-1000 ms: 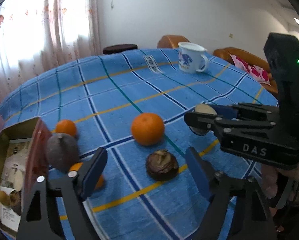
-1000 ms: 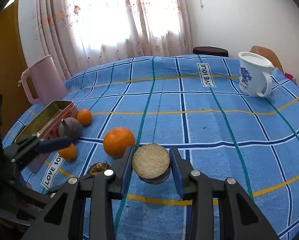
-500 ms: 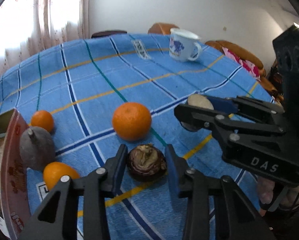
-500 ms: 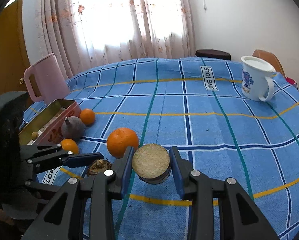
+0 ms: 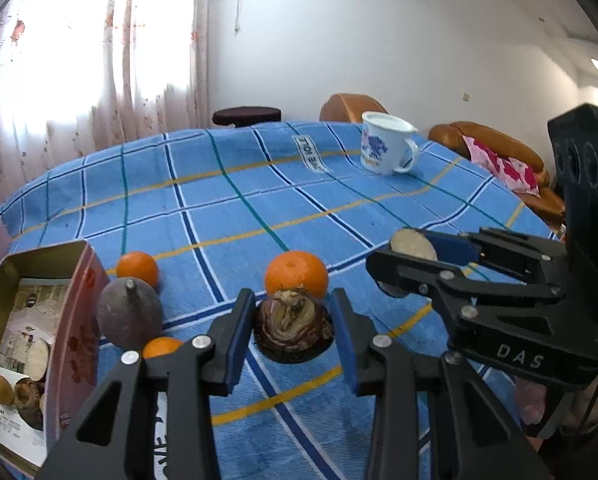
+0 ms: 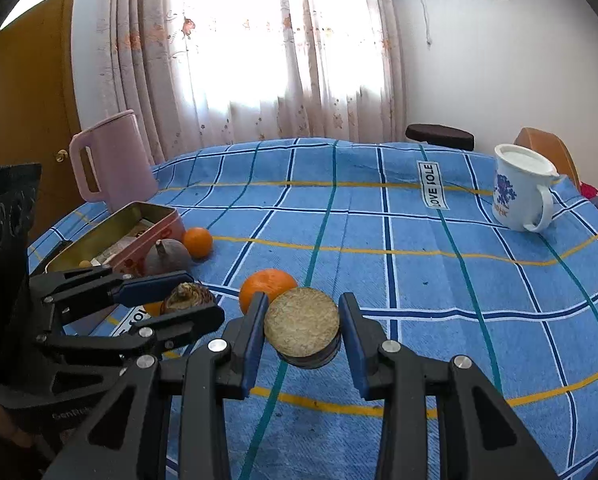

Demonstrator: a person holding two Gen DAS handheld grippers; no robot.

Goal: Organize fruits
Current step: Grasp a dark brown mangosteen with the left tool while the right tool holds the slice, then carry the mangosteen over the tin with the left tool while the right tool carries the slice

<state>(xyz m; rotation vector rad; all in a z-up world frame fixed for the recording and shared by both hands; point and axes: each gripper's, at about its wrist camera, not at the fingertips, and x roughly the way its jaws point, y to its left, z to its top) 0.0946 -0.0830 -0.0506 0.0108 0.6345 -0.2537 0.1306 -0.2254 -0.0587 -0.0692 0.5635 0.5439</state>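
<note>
My left gripper (image 5: 291, 300) is shut on a dark brown, ridged water chestnut (image 5: 293, 326), low over the blue checked tablecloth (image 5: 239, 200); whether it touches the cloth I cannot tell. Just behind it sits a large orange (image 5: 297, 272). To the left lie a grey-brown fruit with a stem (image 5: 129, 312) and two small oranges (image 5: 137, 268), beside an open tin box (image 5: 79, 320) with several pieces inside. My right gripper (image 6: 303, 304) is shut on a round brown piece with a flat, pale cut top (image 6: 302, 326), held above the cloth. The left gripper (image 6: 201, 298) shows at its left.
A white mug with blue flowers (image 6: 523, 188) stands at the far right of the table. A pink jug (image 6: 111, 164) stands behind the tin box (image 6: 139, 236). Brown chairs and a dark stool (image 5: 247, 115) ring the far edge.
The left jaws closed from wide open onto the water chestnut, and the left view then tilted up a little. The right gripper kept still with its piece.
</note>
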